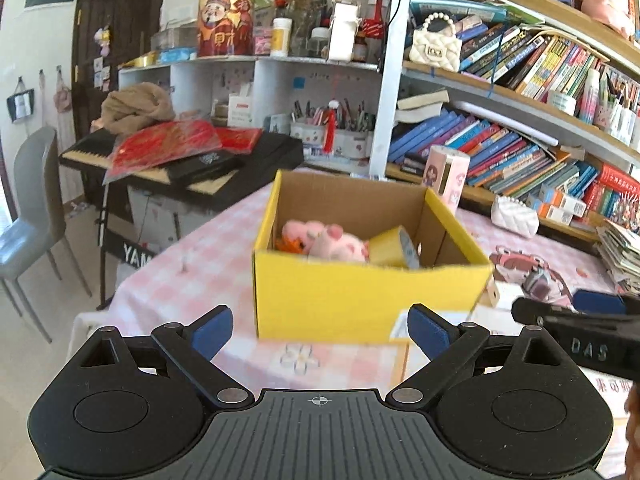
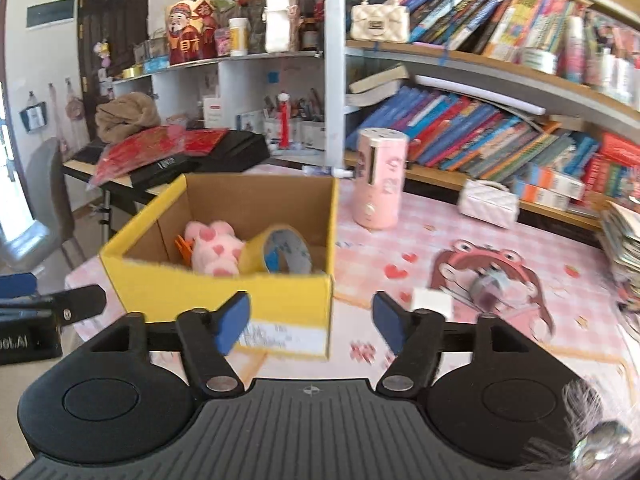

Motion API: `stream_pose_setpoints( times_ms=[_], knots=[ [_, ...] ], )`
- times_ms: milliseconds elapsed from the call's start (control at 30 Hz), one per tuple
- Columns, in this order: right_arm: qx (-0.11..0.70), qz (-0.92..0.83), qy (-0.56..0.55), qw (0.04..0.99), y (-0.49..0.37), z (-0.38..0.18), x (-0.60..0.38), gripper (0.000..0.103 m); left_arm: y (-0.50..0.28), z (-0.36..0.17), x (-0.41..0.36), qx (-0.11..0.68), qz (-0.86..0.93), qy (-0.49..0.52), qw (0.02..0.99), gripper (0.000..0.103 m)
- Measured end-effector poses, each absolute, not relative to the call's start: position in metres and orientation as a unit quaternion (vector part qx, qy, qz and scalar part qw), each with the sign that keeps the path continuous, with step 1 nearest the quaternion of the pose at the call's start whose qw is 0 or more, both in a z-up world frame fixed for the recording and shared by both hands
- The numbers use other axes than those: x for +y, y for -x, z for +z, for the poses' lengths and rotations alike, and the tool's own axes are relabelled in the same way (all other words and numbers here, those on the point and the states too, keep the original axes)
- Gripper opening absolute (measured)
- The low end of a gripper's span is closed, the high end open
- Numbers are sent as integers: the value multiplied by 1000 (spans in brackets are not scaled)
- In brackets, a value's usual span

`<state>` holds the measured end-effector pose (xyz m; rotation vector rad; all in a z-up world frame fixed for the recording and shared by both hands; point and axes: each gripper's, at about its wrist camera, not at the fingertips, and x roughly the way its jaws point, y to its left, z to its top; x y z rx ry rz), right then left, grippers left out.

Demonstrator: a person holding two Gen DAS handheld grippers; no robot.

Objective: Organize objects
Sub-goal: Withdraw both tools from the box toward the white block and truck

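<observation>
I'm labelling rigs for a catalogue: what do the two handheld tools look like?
Both match. The left tool and right tool have black linkage arms with silver pivot pins, blue fingertip pads, a ribbed grey base with a crosshair mark, and round black side housings. White lettering marks the right tool's side.

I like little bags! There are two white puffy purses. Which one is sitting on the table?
The small white quilted purse lies on the pink checked tablecloth by the bookshelf's bottom. The other, the pearl-handled purse, stands up on a shelf beside books.
</observation>
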<state>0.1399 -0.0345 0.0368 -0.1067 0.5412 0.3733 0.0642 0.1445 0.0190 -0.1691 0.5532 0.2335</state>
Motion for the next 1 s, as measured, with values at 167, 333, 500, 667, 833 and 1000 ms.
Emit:
stream_pose_setpoints(
  times_ms=[167,333,500,667,833,1000],
  knots=[
    [290,170,66,939,-105,23,-43,80,-45,12,133,285,104,79,950,99],
    [295,158,69,940,-83,18,-49,87,-30,7,122,298,85,69,948,99],
    [305,140,72,939,-66,9,-57,93,-20,2,115,310,74,64,946,101],
    [312,117,70,940,-53,3,-66,97,-14,-4,105,323,56,62,943,102],
    [327,92,72,938,-46,-3,-78,99,-12,-11,93,338,26,57,939,103],
    [333,59,63,939,-40,-5,-95,99,-15,-13,78,344,-5,48,938,103]
  ],
)
